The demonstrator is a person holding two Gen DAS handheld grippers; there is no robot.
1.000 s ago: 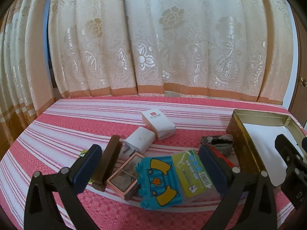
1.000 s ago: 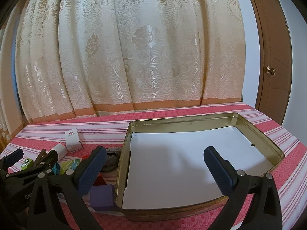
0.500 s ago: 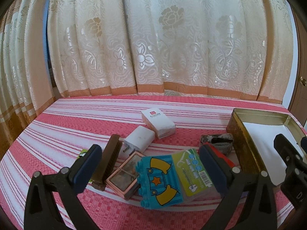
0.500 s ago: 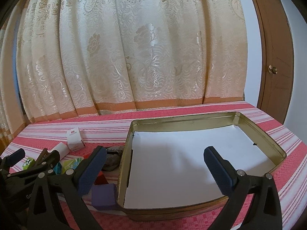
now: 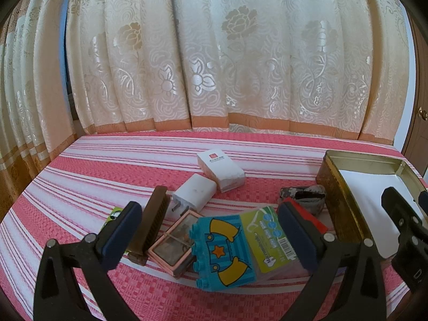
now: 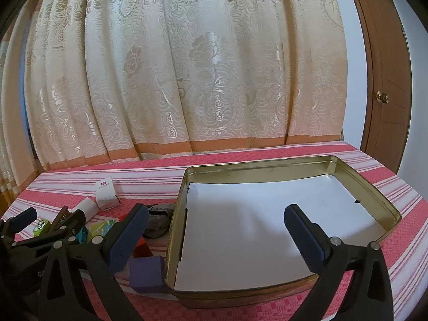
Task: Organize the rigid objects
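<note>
A pile of small objects lies on the pink striped cloth: a teal toy brick (image 5: 223,251), a green card pack (image 5: 270,240), a pink framed case (image 5: 171,243), a brown comb (image 5: 152,222), a white charger (image 5: 195,195), a white box (image 5: 220,168) and a red block (image 5: 307,216). My left gripper (image 5: 211,240) is open and empty, hovering over the pile. A gold tin tray (image 6: 385,208) lined with white paper stands to the right. My right gripper (image 6: 214,235) is open and empty above it. A purple block (image 6: 147,272) lies by the tray's left wall.
A grey crumpled pouch (image 5: 305,195) lies against the tray's left wall (image 5: 334,195). A small green item (image 6: 40,226) sits at the far left. Cream curtains (image 5: 214,53) hang behind the surface. A brown door (image 6: 385,80) stands at the right.
Both grippers have risen slightly, so the scene sits a little lower in the views. Nothing was grasped or moved.
</note>
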